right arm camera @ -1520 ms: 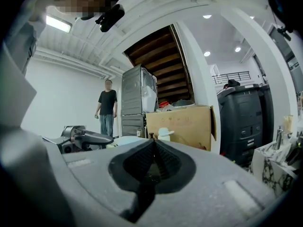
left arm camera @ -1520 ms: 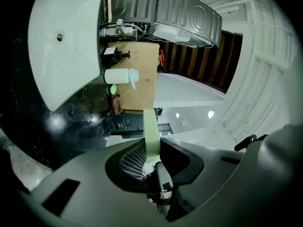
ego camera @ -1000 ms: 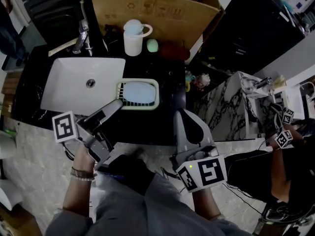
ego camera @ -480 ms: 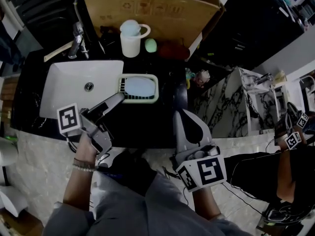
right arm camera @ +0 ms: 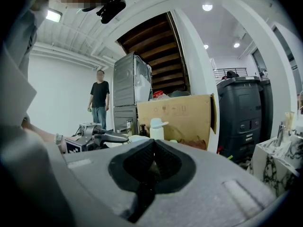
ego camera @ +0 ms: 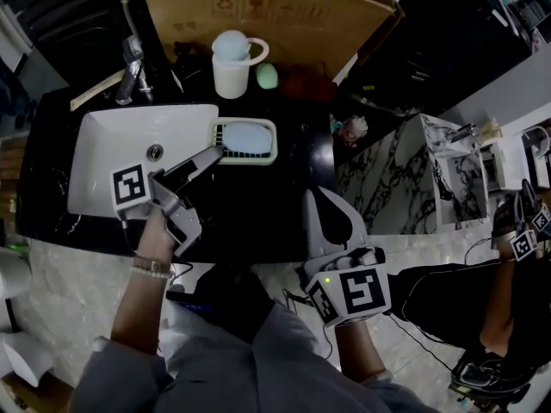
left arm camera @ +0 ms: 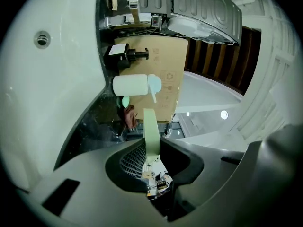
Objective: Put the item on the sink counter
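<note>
Over the black counter (ego camera: 258, 200) in the head view, the left gripper (ego camera: 215, 153) has carried the pale green dish (ego camera: 245, 140) further from the person, toward the cup (ego camera: 231, 71) and box (ego camera: 284, 15). The dish now lies at the right rim of the sink (ego camera: 129, 144), so setting it down looks close, though I cannot tell whether it touches the counter yet. The right gripper (ego camera: 317, 200) hangs idle near the front edge.

Along the left gripper view, the jaws clamp the dish's thin rim, seen edge-on.

Along the right gripper view, the jaws are pressed together on nothing.

The box shows printed packing symbols only; no words or brand are legible, and the cubes bear square markers
</note>
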The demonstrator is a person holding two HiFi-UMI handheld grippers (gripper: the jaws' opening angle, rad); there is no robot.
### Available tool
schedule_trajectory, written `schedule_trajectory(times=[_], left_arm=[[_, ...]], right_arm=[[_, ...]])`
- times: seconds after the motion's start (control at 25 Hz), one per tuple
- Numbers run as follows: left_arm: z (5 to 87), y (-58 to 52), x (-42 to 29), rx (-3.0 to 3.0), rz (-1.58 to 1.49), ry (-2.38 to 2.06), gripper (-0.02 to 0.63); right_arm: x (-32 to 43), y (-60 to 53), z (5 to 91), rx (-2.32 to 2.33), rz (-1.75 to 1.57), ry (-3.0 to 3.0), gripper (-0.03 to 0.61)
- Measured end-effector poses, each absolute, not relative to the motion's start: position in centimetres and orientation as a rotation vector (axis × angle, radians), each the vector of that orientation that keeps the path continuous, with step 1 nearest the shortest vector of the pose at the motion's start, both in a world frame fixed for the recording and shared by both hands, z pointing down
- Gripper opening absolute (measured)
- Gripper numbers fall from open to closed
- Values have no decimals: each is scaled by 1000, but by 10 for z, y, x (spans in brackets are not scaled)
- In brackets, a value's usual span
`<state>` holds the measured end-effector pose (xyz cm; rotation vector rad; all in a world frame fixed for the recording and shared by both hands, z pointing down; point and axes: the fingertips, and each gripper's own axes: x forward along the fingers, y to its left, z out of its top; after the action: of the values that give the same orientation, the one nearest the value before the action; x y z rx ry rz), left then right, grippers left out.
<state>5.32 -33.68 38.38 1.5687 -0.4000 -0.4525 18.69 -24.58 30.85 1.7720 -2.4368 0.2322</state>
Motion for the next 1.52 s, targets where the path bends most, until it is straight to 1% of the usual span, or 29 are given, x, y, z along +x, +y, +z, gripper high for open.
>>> schedule_trajectory(times=[0.48,1.28,1.52], left_arm=[[424,-370,55,1523,-370,-441,89],[474,-387,57,1474,-249,-535,89],[476,-389,58,1465,-251,-536,89]], right_arm=[[180,-269,346,1708,273,-2283,-3],[162,-316,388,1542,-7,-2160,-3],[153,-329,398,1466,-126,-2098,-2]])
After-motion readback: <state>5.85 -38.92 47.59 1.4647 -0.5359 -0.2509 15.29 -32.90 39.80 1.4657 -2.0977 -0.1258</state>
